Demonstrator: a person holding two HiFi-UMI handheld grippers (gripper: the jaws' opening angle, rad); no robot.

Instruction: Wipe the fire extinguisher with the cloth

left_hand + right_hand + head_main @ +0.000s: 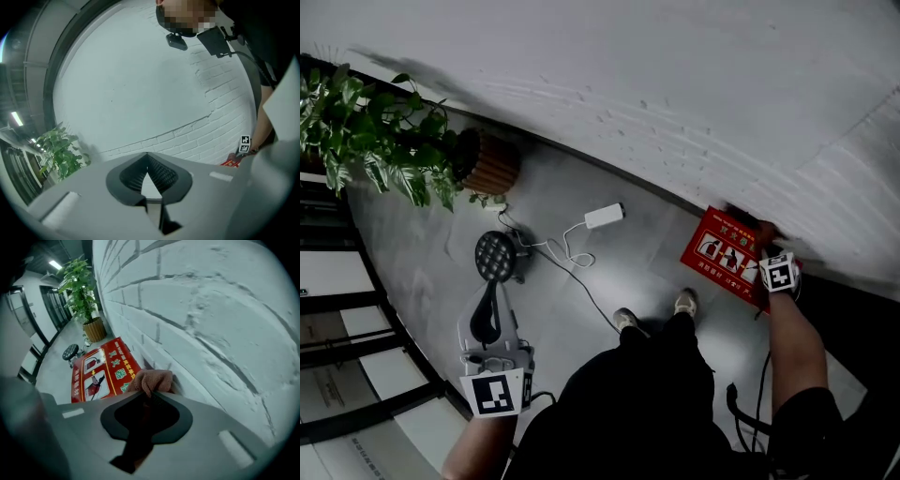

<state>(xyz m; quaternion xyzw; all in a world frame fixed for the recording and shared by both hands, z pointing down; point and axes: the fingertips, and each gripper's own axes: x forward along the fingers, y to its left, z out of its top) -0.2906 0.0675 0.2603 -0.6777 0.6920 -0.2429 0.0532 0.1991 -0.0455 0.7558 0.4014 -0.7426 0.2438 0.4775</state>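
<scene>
A red fire-extinguisher box (101,373) with white pictograms stands on the floor against the white brick wall (201,319). My right gripper (151,393) is shut on a pinkish-brown cloth (154,379), and the bunched cloth sits at the box's top edge beside the wall. The head view has the same red box (724,251) at the right, with my right gripper (756,234) over its far corner. My left gripper (492,291) is held out at the lower left, away from the box. Its tips (146,153) meet with nothing between them. No extinguisher cylinder itself is in view.
A potted plant (384,141) in a wicker pot (492,164) stands by the wall at the left. Near it are a black round stool (497,255) and a white power adapter (604,217) with a cable trailing across the floor. My shoes (685,302) stand beside the box.
</scene>
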